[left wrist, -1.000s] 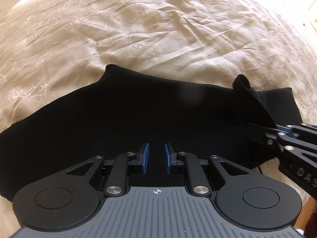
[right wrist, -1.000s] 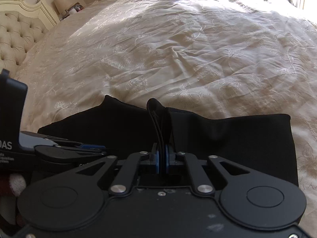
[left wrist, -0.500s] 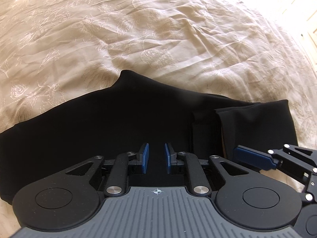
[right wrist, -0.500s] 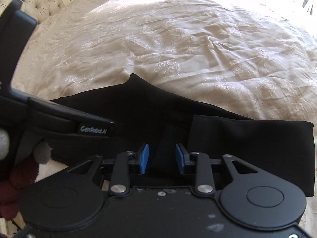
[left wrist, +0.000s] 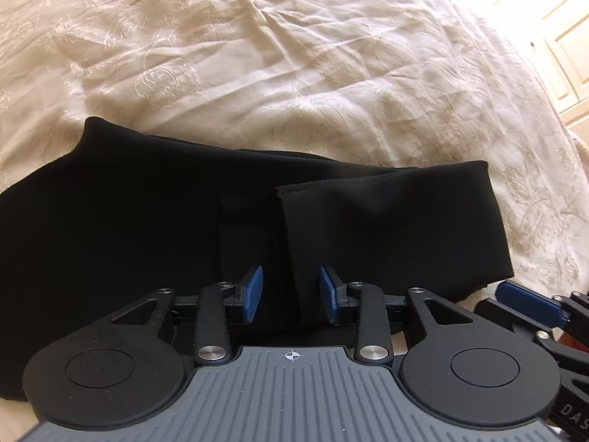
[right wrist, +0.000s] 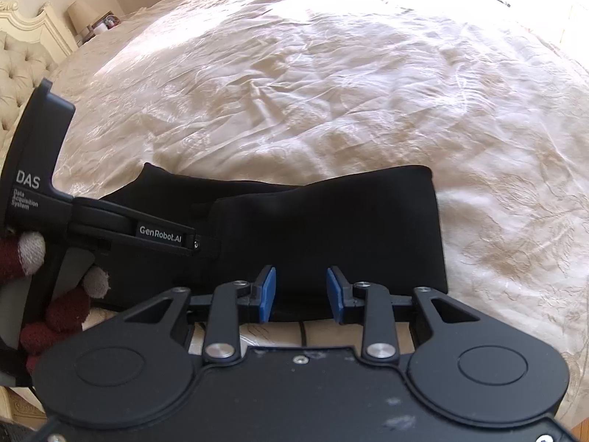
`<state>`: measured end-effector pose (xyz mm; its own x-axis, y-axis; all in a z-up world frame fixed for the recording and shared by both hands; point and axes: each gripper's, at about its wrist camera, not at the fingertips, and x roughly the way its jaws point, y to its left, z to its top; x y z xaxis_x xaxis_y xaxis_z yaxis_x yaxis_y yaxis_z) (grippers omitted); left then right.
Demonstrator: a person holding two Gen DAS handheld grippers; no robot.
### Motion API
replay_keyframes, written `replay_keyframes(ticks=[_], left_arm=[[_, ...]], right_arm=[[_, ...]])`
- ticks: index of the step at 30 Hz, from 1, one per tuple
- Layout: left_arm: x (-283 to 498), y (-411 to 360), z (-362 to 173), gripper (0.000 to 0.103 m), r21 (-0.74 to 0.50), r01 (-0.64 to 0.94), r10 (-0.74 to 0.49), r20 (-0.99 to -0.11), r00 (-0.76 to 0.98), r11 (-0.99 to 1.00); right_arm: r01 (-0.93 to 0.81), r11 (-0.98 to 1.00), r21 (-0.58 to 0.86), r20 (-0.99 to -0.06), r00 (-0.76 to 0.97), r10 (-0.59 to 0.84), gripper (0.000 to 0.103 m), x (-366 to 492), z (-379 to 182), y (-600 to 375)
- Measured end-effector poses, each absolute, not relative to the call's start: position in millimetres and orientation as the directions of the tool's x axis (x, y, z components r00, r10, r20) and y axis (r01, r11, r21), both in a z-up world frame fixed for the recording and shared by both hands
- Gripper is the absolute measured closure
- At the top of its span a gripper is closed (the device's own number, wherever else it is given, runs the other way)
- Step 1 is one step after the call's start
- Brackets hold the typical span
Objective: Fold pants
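Note:
Black pants (left wrist: 147,243) lie flat on the cream bedspread, with one end folded back over the rest; the folded flap (left wrist: 386,221) has its hem edge near the middle. My left gripper (left wrist: 291,294) hovers just over that edge. Its jaws are opening and its blue pads press on nothing. In the right wrist view my right gripper (right wrist: 301,294) stands open above the near edge of the pants (right wrist: 331,228), with nothing between its pads. My left gripper (right wrist: 195,245) reaches in from the left, held by a hand in a maroon glove (right wrist: 55,316).
The wrinkled embroidered bedspread (right wrist: 331,84) stretches far beyond the pants. A tufted headboard (right wrist: 18,66) and a lamp (right wrist: 79,14) stand at the far left. A thin dark cord (right wrist: 302,331) lies at the pants' near edge. White cupboard doors (left wrist: 559,37) show at the right.
My right gripper let go of the raised fold of pants it was shut on, and the cloth now lies flat. My left gripper's pads spread wider and it moved toward the folded edge.

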<state>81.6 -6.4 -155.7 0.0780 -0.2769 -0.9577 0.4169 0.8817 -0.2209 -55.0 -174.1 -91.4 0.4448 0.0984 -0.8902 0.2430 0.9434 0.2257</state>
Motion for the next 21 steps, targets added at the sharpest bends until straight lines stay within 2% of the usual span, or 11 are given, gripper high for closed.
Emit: replay_keyframes(ticks=[5, 6, 7, 8, 9, 10, 12, 21], left_arm=[[81, -19, -172, 0.063, -0.193, 0.399, -0.233, -0.971, 0.054, 0.896], [81, -22, -175, 0.065, -0.185, 0.397, -0.224, -0.973, 0.053, 0.899], [81, -22, -176, 0.068, -0.184, 0.395, -0.225, -0.973, 0.058, 0.9], [81, -22, -174, 0.085, -0.184, 0.384, -0.228, -0.971, 0.072, 0.905], [80, -18, -170, 0.096, -0.205, 0.362, -0.247, -0.966, 0.073, 0.909], [80, -12, -166, 0.099, -0.242, 0.33, -0.282, -0.957, 0.076, 0.912], [77, 2, -157, 0.099, -0.275, 0.276, -0.313, -0.944, 0.101, 0.921], [73, 32, -155, 0.099, -0.228, 0.194, -0.254, -0.96, 0.119, 0.954]], right_arm=[[0.287, 0.929, 0.234, -0.89, 0.448, 0.086, 0.07, -67, -92, -194], [0.29, 0.927, 0.237, -0.89, 0.447, 0.087, 0.07, -69, -93, -196], [0.293, 0.926, 0.239, -0.891, 0.445, 0.089, 0.07, -71, -93, -201], [0.294, 0.925, 0.24, -0.892, 0.443, 0.091, 0.07, -73, -94, -203], [0.293, 0.925, 0.241, -0.892, 0.442, 0.092, 0.07, -74, -94, -205], [0.292, 0.926, 0.241, -0.892, 0.442, 0.093, 0.07, -76, -94, -207], [0.288, 0.926, 0.243, -0.892, 0.442, 0.097, 0.07, -78, -93, -210], [0.318, 0.916, 0.245, -0.89, 0.449, 0.082, 0.07, -73, -102, -232]])
